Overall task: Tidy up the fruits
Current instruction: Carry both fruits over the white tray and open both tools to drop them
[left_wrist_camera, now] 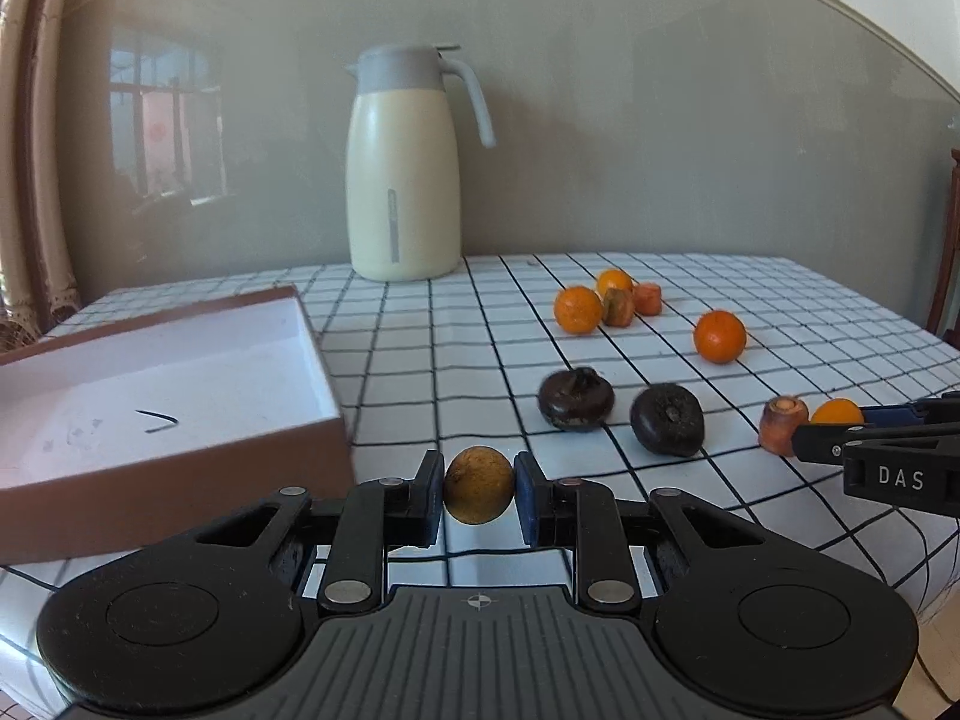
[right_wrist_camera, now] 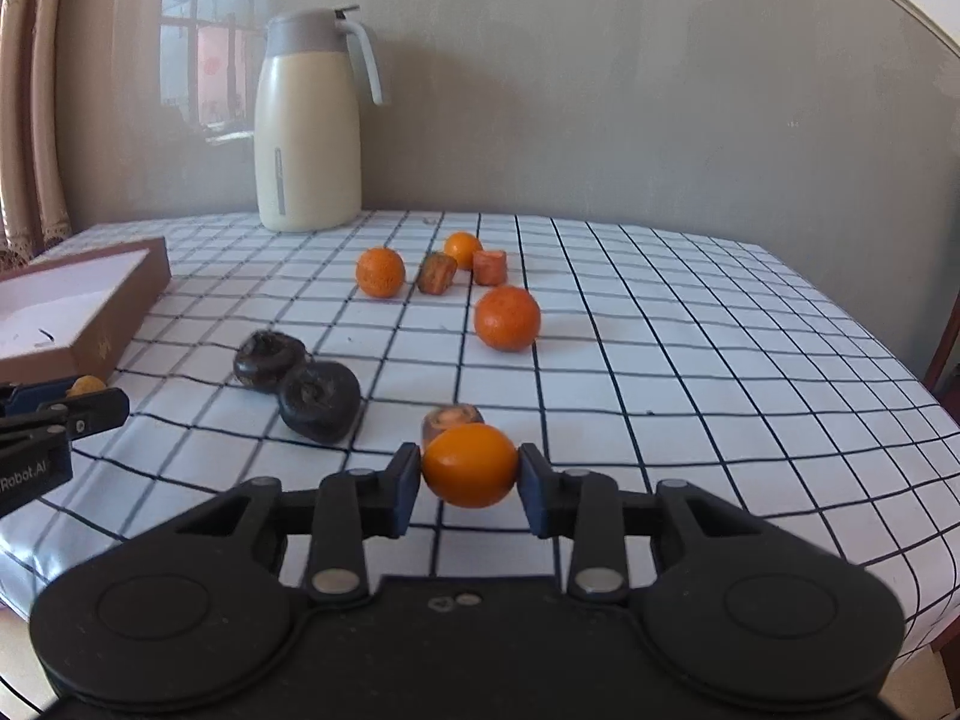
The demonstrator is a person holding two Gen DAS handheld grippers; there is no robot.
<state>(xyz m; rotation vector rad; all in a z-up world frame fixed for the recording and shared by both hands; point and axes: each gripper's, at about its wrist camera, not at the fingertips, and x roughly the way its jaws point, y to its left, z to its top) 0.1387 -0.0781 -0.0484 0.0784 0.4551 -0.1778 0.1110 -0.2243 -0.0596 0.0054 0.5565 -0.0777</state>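
Note:
My left gripper (left_wrist_camera: 479, 495) is shut on a dull yellow-brown fruit (left_wrist_camera: 478, 483), both pads pressed to its sides, just right of the brown box (left_wrist_camera: 180, 456). My right gripper (right_wrist_camera: 469, 474) is shut on a bright orange fruit (right_wrist_camera: 470, 465) near the table's front edge. In the left wrist view the right gripper (left_wrist_camera: 840, 429) shows at the right edge with the same orange fruit (left_wrist_camera: 837, 412). Right behind that fruit lies a carrot piece (right_wrist_camera: 451, 417). Two dark fruits (right_wrist_camera: 321, 399) sit mid-table. Several oranges (right_wrist_camera: 507, 318) and carrot pieces (right_wrist_camera: 490, 267) lie farther back.
A cream jug (left_wrist_camera: 405, 168) with a grey lid stands at the back by the wall. The shallow brown box has a white inside (left_wrist_camera: 150, 384) and holds no fruit. A checked cloth (right_wrist_camera: 690, 360) covers the table, which ends at the right.

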